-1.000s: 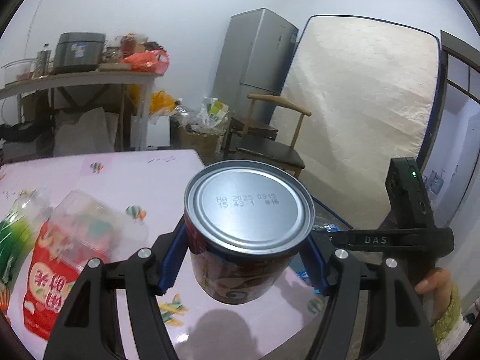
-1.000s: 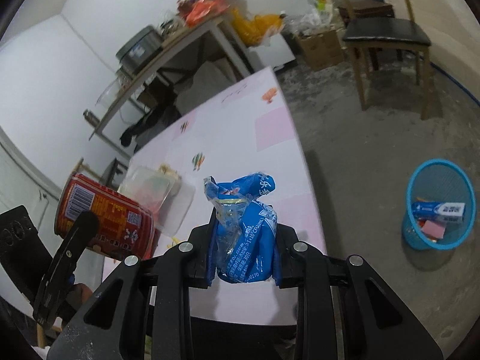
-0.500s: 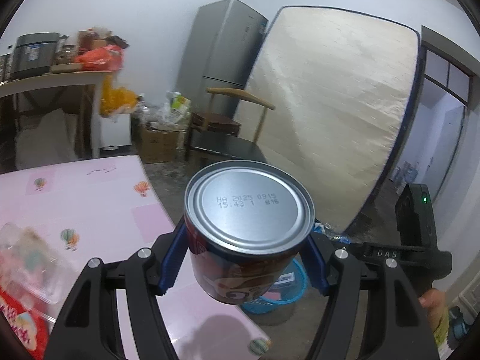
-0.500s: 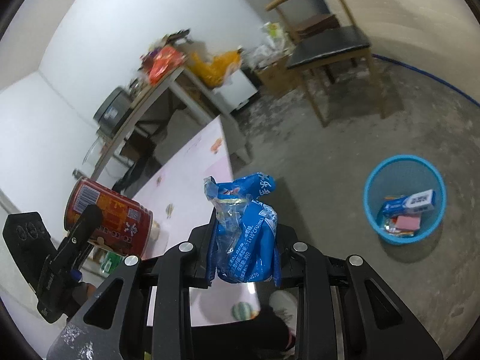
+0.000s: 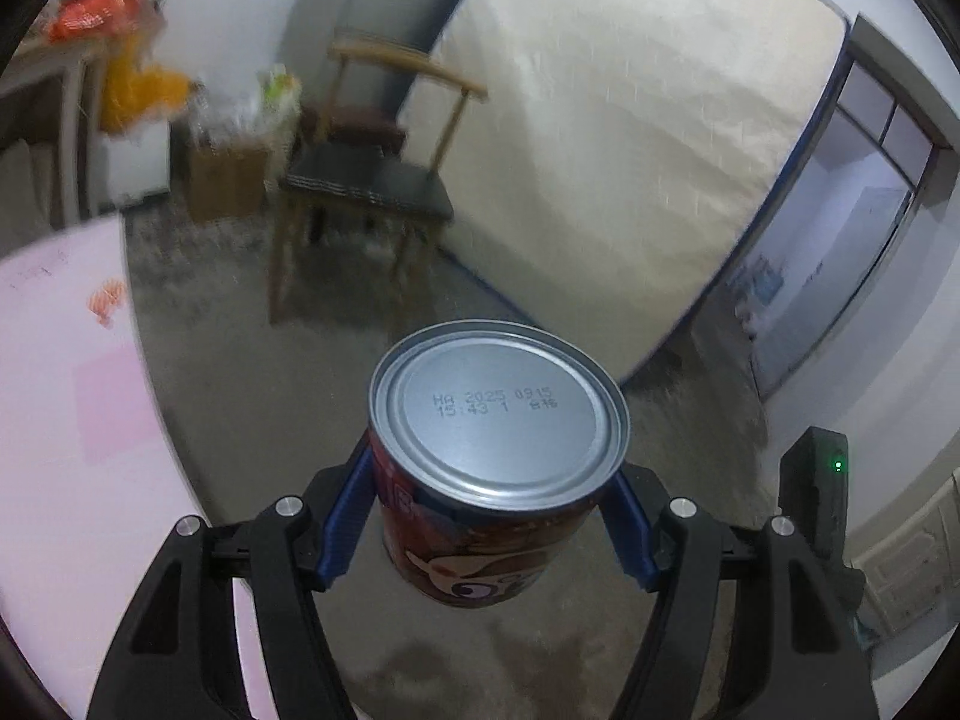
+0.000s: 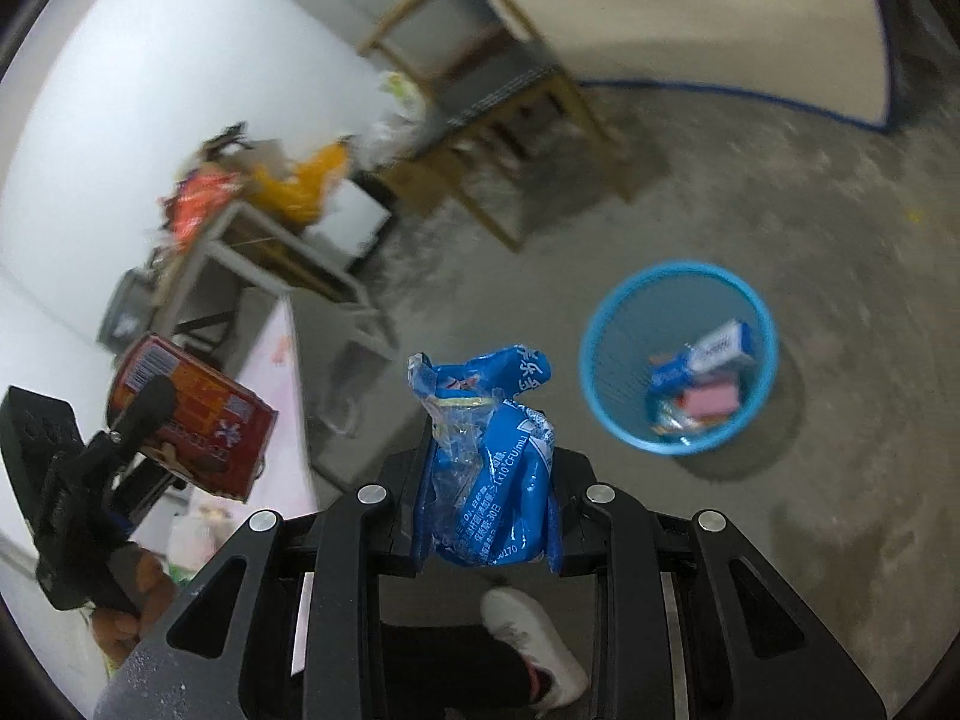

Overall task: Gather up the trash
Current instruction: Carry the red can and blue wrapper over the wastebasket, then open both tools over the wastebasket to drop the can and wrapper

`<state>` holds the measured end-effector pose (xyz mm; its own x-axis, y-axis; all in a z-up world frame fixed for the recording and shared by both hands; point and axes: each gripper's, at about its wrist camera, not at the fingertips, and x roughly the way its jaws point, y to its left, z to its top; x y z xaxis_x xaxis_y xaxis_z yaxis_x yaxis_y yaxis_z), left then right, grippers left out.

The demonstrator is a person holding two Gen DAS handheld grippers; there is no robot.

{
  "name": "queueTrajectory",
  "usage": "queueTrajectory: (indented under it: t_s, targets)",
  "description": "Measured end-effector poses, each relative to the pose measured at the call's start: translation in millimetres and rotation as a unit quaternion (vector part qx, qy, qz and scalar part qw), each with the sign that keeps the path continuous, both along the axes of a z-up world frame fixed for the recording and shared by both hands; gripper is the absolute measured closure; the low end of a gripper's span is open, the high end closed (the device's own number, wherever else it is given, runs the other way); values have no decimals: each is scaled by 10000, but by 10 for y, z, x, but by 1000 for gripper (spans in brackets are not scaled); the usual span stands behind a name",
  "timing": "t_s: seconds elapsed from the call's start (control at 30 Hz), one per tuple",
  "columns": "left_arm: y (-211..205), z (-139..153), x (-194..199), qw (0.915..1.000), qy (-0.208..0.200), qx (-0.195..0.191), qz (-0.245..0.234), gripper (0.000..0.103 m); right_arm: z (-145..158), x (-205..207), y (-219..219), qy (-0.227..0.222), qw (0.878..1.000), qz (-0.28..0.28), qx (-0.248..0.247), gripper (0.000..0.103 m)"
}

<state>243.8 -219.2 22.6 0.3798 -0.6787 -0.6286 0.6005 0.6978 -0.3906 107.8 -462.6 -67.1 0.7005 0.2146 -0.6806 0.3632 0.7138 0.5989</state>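
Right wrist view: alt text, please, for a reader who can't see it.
The right gripper holds a crumpled blue plastic wrapper above a concrete floor, with a blue mesh bin of trash ahead. At left, the left gripper clamps a red can.

wooden chair (image 5: 366,180), leaning mattress (image 5: 600,168), pink table (image 5: 66,408)

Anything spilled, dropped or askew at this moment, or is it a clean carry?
Nothing stands out. The left gripper clamps the red can by its sides, and the right gripper holds the crumpled blue wrapper. The blue basket stands upright on the floor, with the earlier trash inside it.
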Motion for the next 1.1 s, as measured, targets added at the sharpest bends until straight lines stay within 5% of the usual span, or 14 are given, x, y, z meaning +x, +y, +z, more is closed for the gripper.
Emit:
queueTrajectory:
  t_s: [0.23, 0.4, 0.47, 0.53, 0.6, 0.83, 1.1]
  targets:
    - [-621, -660, 325, 9923, 916, 821, -134, 37, -753, 167, -398, 807, 9946, -406, 502, 77]
    - [-942, -930, 553, 9871, 1240, 1011, -28, 37, -1042, 364, -639, 1075, 9888, -565, 871, 76]
    - [-1166, -925, 687, 9875, 1236, 974, -102, 36, -1052, 486, -759, 1060, 9880, -668, 905, 71]
    - [-1342, -941, 767, 9861, 1306, 1018, -148, 35, -1102, 593, -902, 1052, 9864, -874, 908, 40]
    - [-1466, -966, 782, 9838, 1304, 1217, -160, 29, -1246, 662, -1039, 1086, 9826, -1035, 1093, 36]
    - [-1141, -874, 598, 9874, 1151, 1083, -51, 21, -1565, 427, -1081, 1154, 9742, -1267, 1465, 36]
    - [-437, -531, 300, 9923, 751, 986, 59, 21, -1522, 119, -983, 1171, 9759, -1289, 1311, 36]
